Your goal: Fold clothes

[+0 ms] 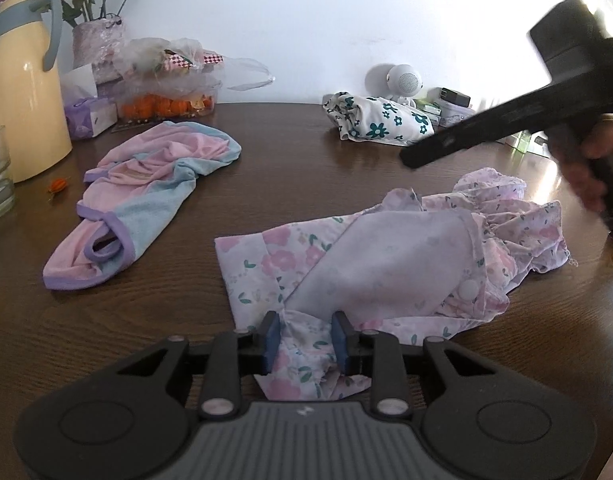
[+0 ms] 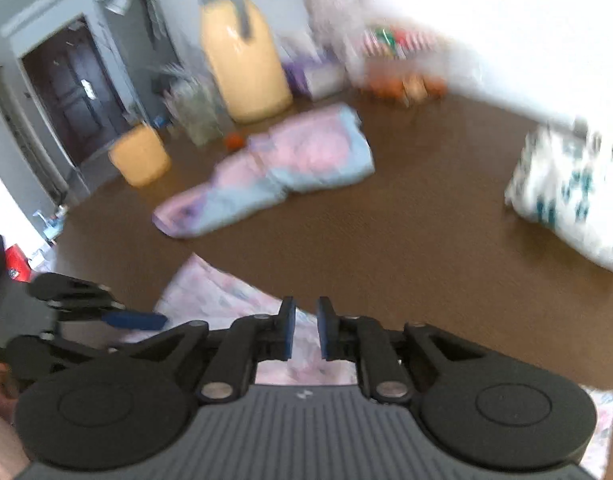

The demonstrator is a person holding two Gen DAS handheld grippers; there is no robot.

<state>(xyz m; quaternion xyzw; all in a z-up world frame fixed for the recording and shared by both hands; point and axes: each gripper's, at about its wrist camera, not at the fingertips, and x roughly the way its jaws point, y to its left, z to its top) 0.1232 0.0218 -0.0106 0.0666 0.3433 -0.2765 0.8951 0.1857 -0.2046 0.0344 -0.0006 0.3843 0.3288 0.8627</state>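
A: Left wrist view. We log the left gripper (image 1: 306,338) low at the near edge of the table (image 1: 298,152), its pads set apart with a bunched corner of the flowered dress (image 1: 370,268) lying between them. Are they pinching it?

B: We cannot tell; the pads flank the cloth but look too wide to be pressing it. The dress lies near and centre, partly turned over itself: one panel shows its pale inside, and the ruffled part at the right is still crumpled. We judge it half folded at best.

A: The others?

B: The pink and blue garment (image 1: 146,200) lies loose and rumpled at far left. The white garment with teal flowers (image 1: 376,122) sits far right as a compact bundle; whether properly folded or merely bunched, we cannot say. The right gripper (image 1: 502,128) hangs above the dress, held in a hand (image 1: 594,168).

A: Right wrist view, blurred.

B: The right gripper (image 2: 306,330) has its pads a little apart with nothing between them, above the dress (image 2: 226,300). The pink and blue garment (image 2: 274,168) looks unfolded here too. At least two pieces need work.
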